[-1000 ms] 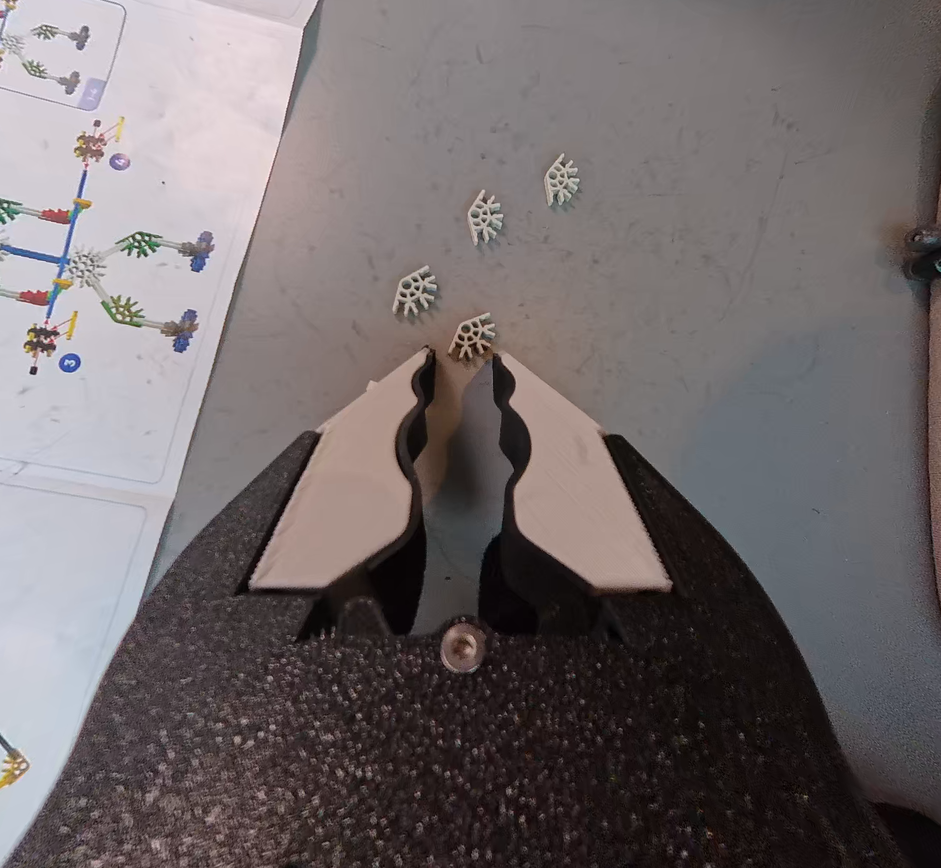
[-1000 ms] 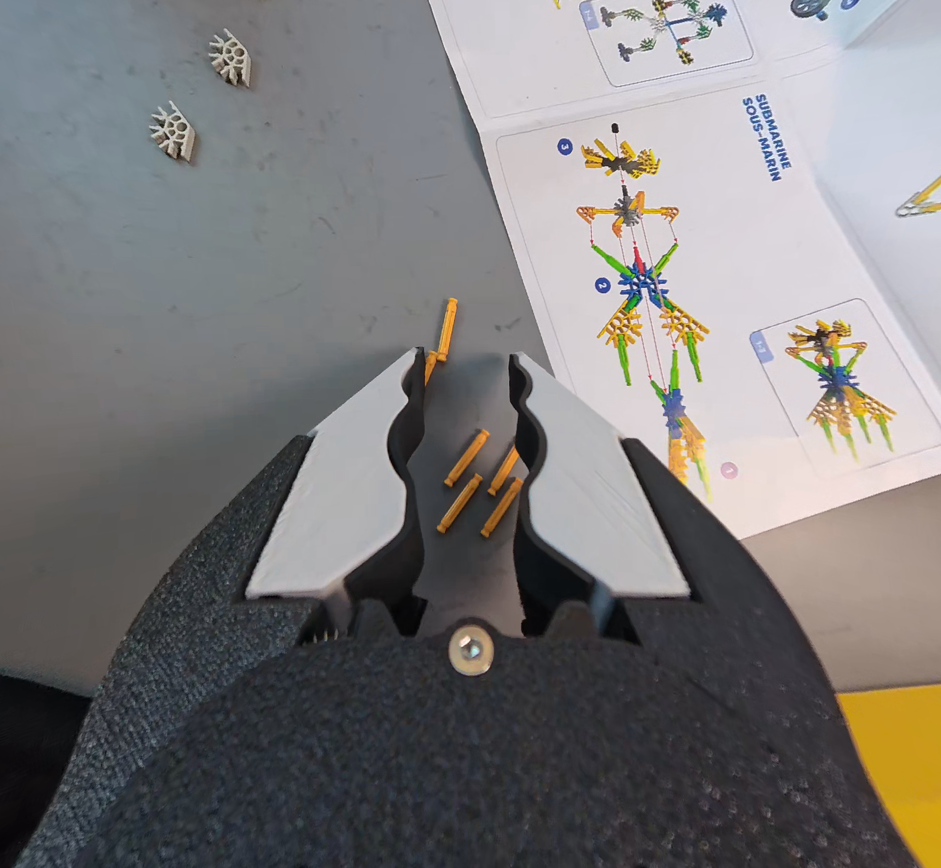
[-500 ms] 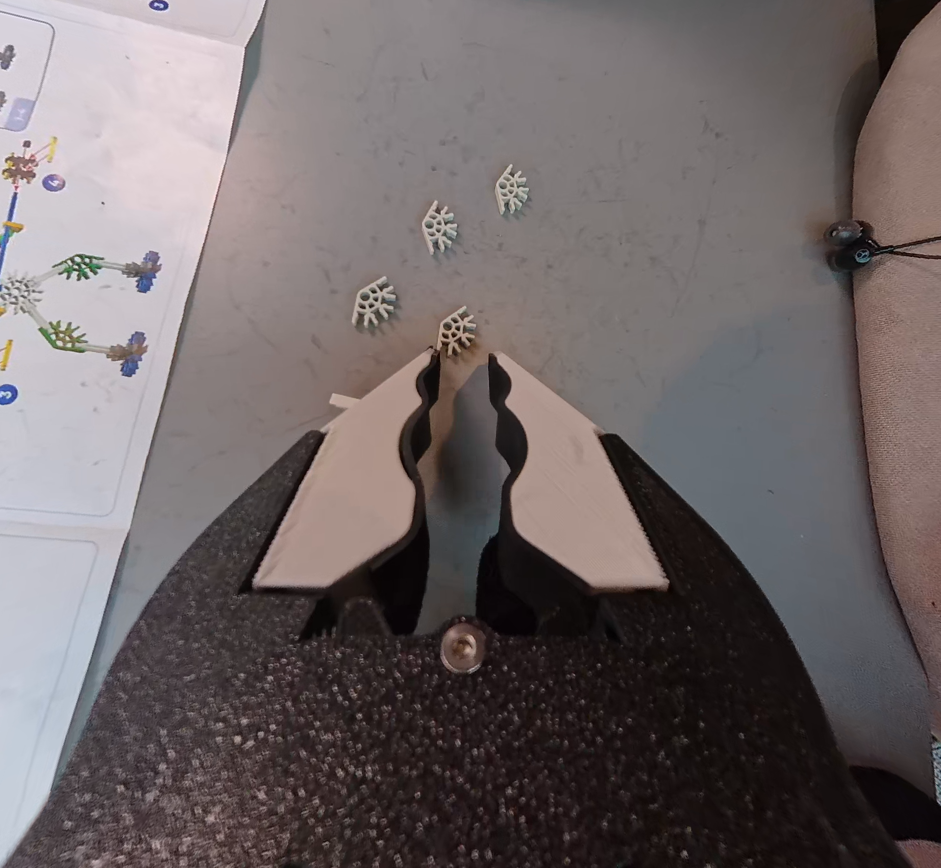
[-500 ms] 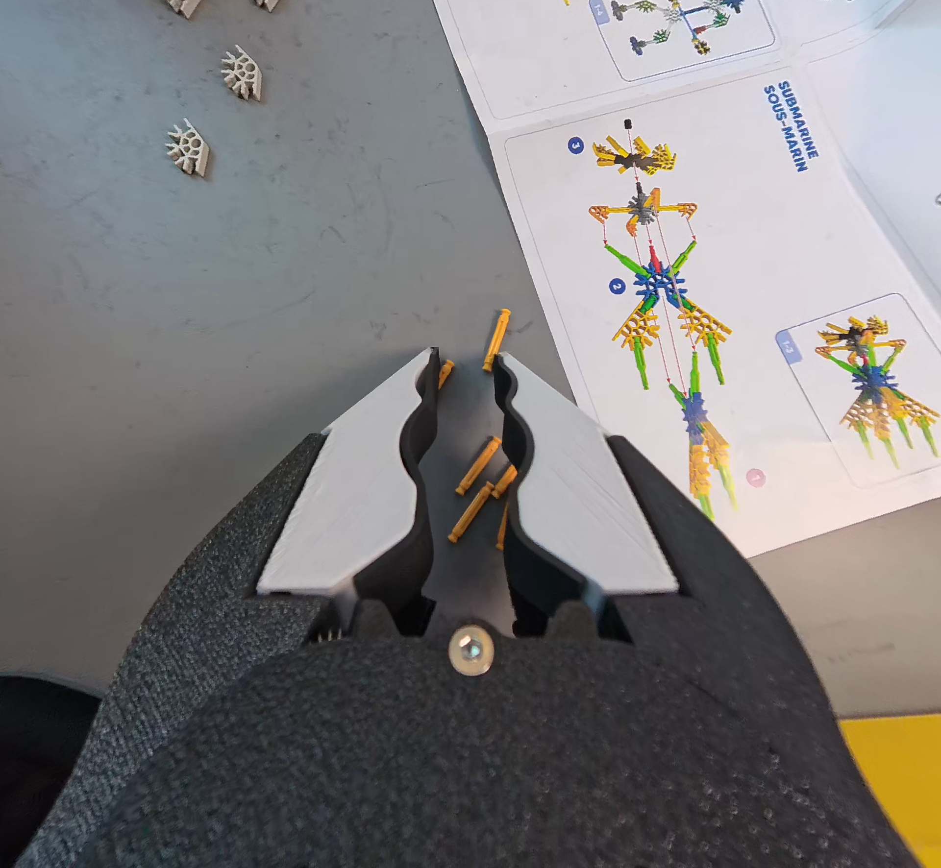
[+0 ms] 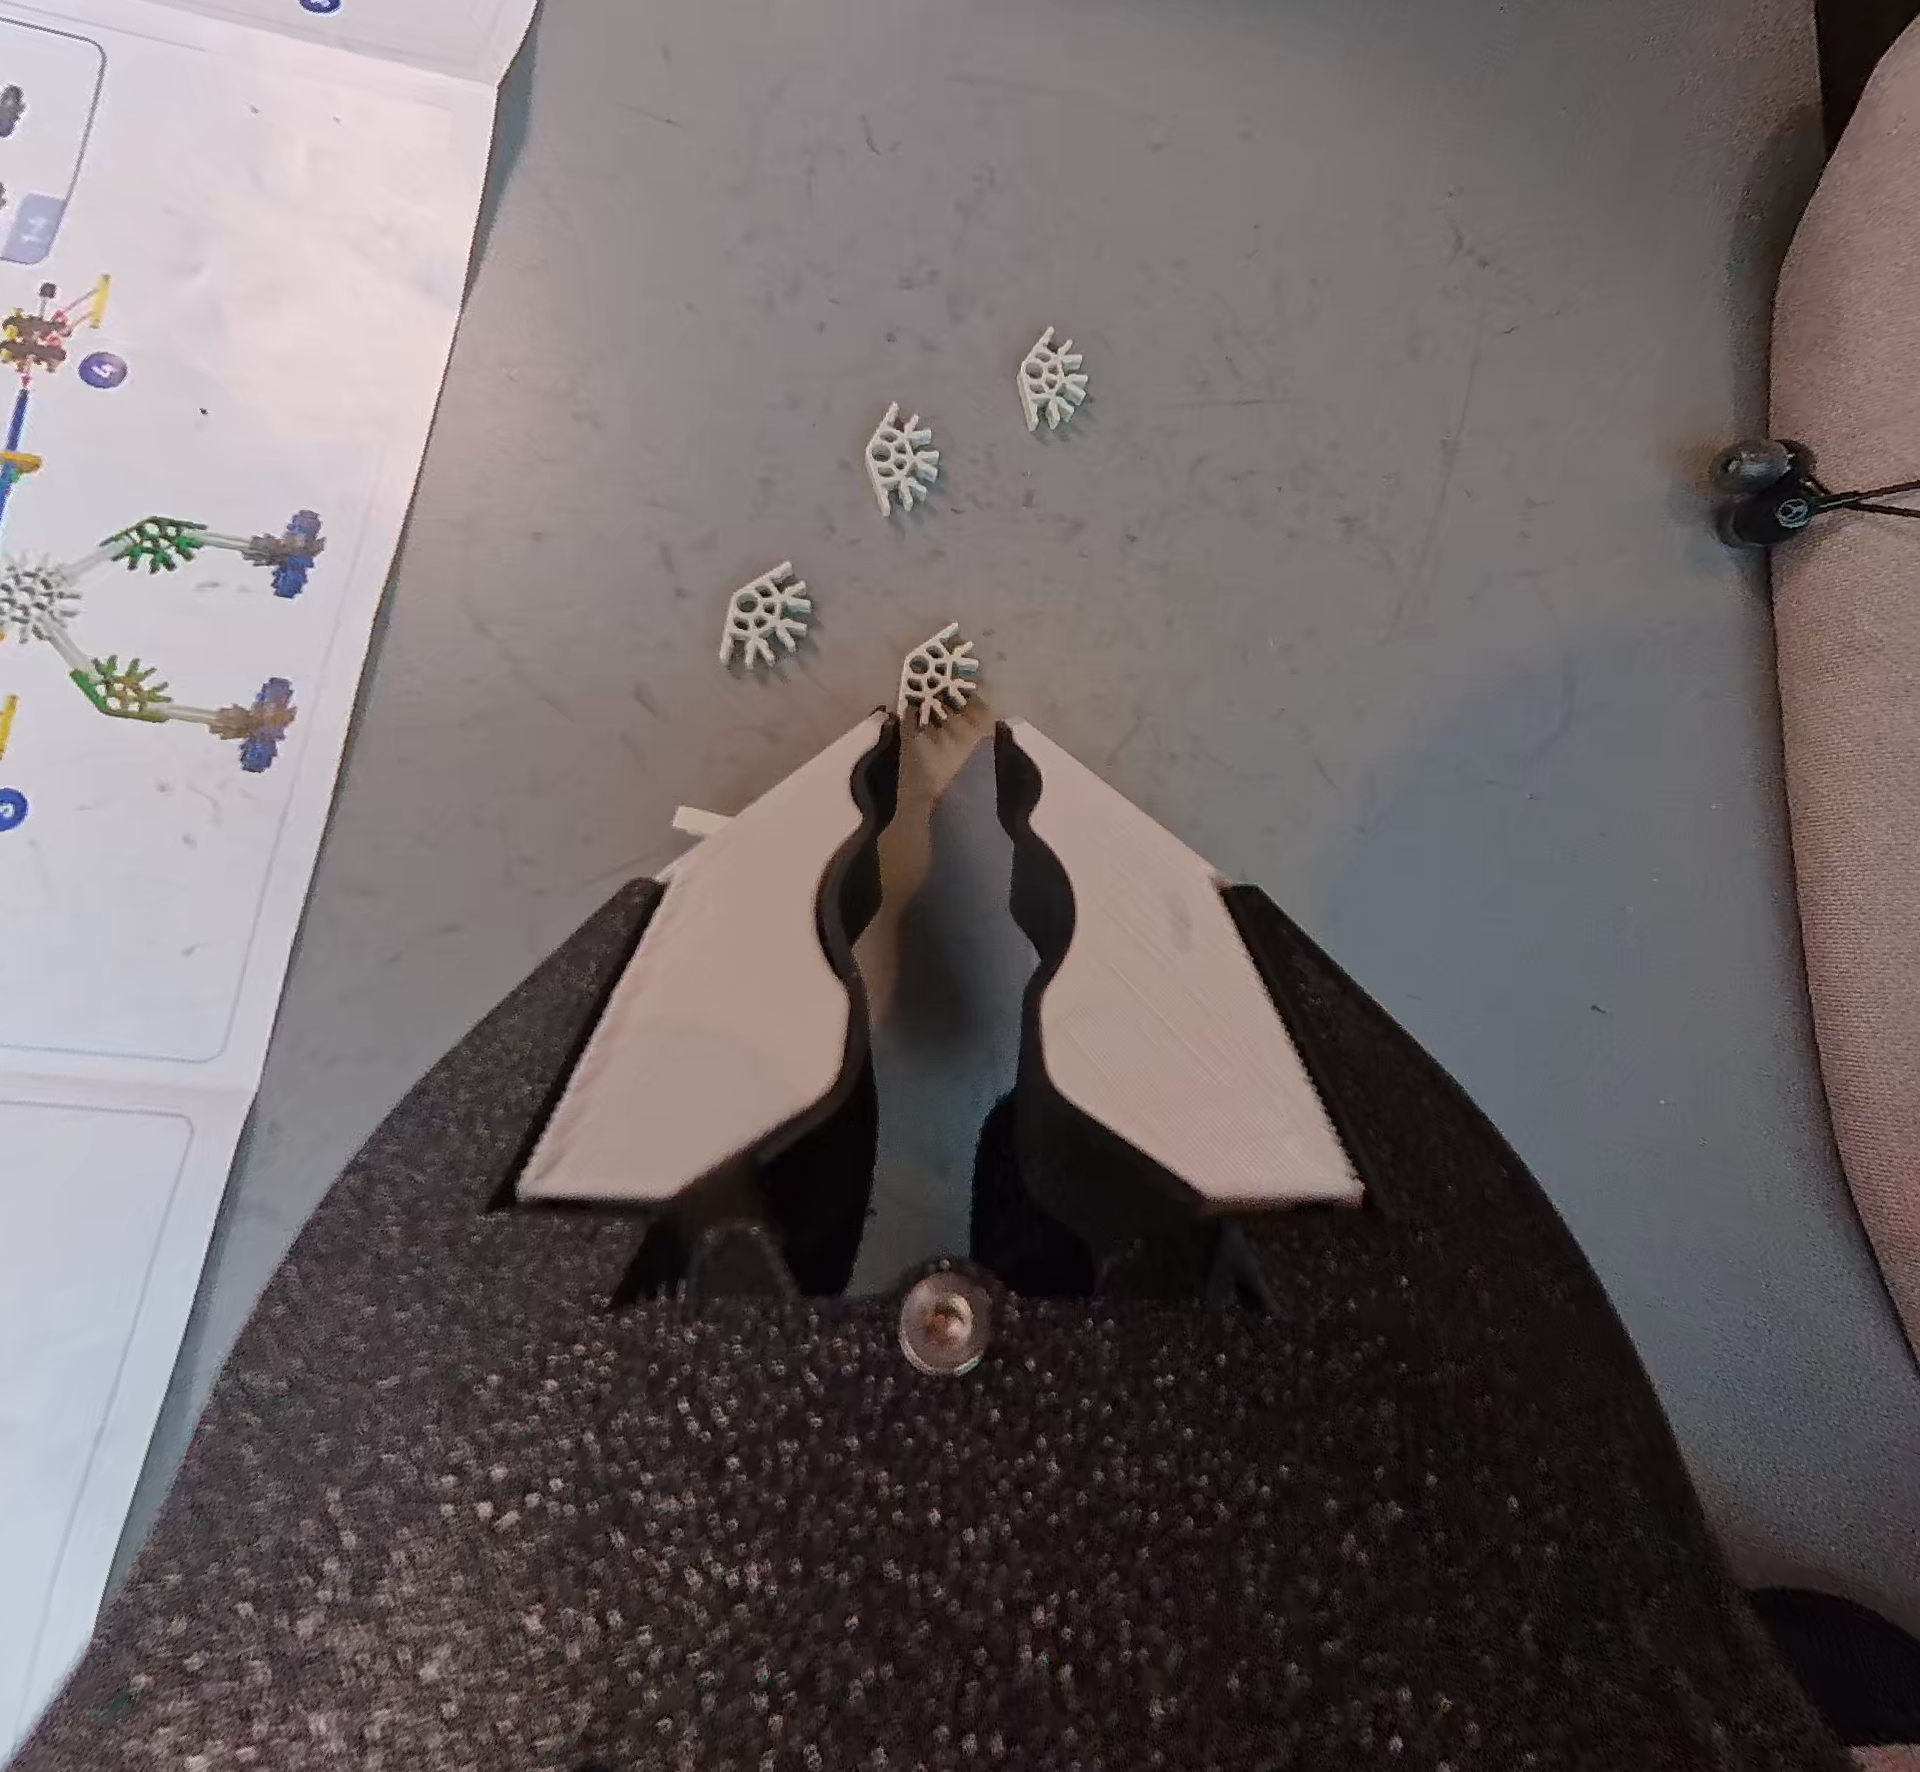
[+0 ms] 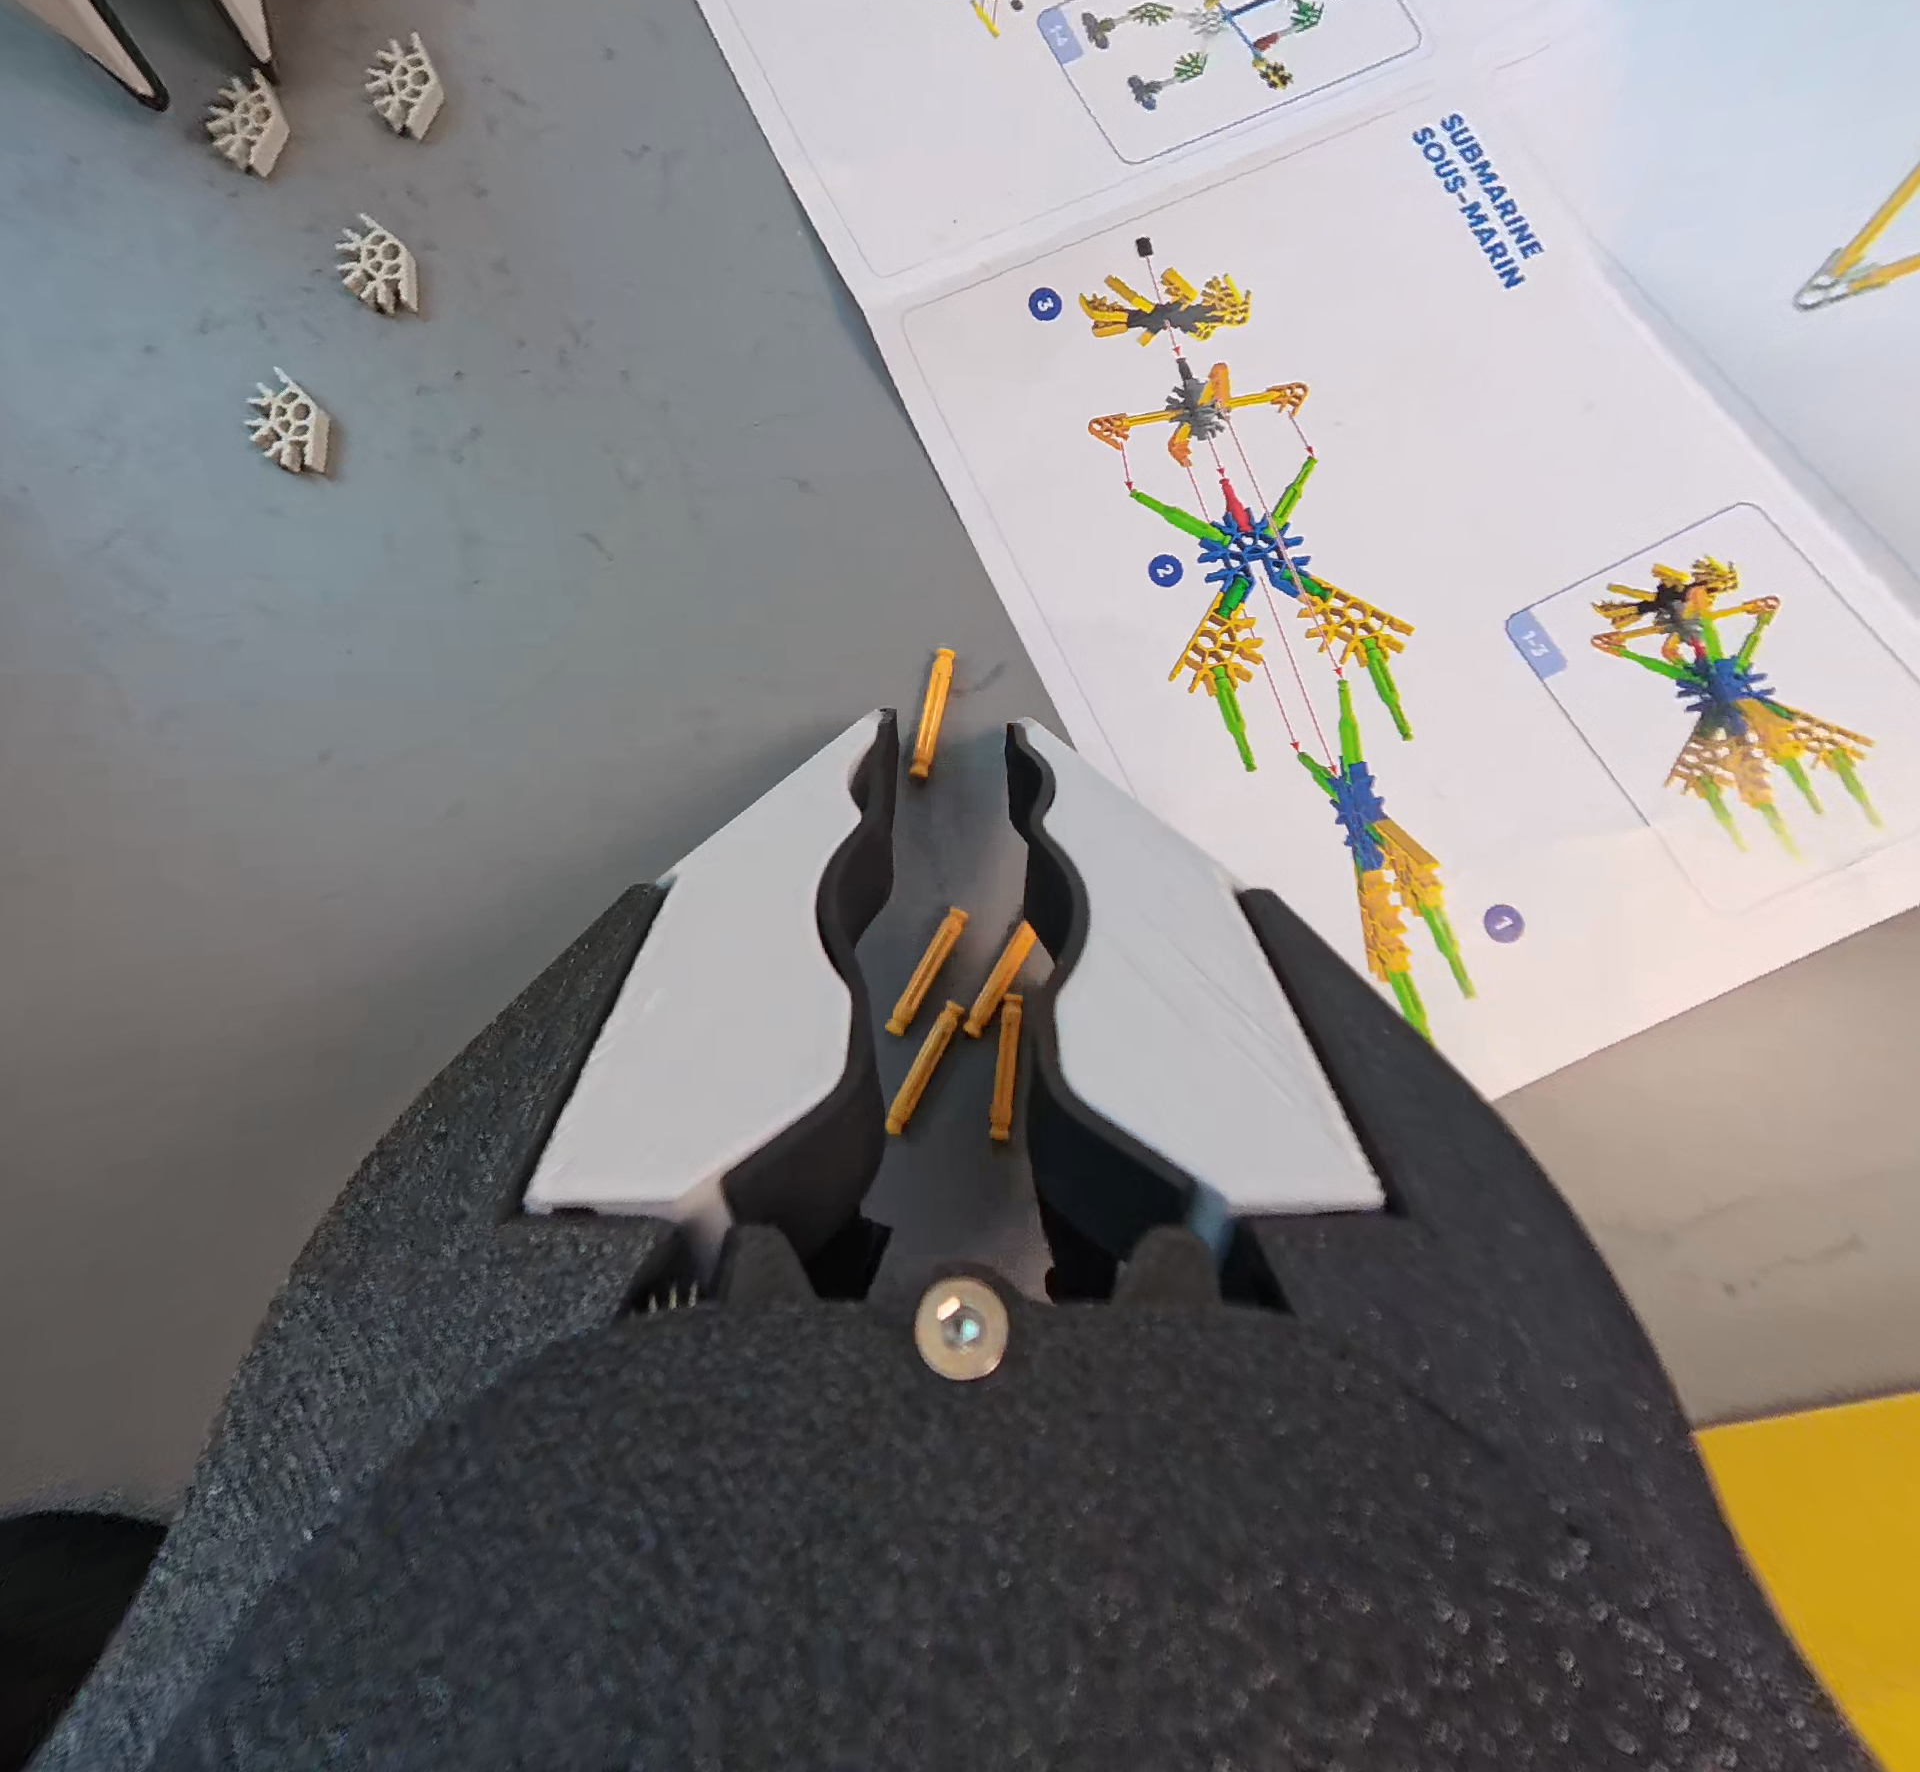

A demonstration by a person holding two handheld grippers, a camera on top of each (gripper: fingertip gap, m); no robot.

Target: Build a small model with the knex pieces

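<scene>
In the left wrist view, your left gripper [image 5: 940, 730] hangs over the grey table [image 5: 1299, 164] with its jaws narrowly parted and empty; the nearest white connector [image 5: 938, 673] lies just beyond the tips, three more white connectors [image 5: 902, 472] trail away beyond it, and the instruction sheet [image 5: 239, 434] lies to the left. In the right wrist view, your right gripper [image 6: 948, 730] also holds nothing, jaws slightly apart, with one orange rod [image 6: 931, 712] at the tips, four orange rods [image 6: 925, 971] on the table beneath them, and the sheet to the right.

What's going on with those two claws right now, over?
Left gripper open, tips at nearest white connector. Right gripper open over loose orange rods. Instruction sheet beside; nothing held.
</scene>
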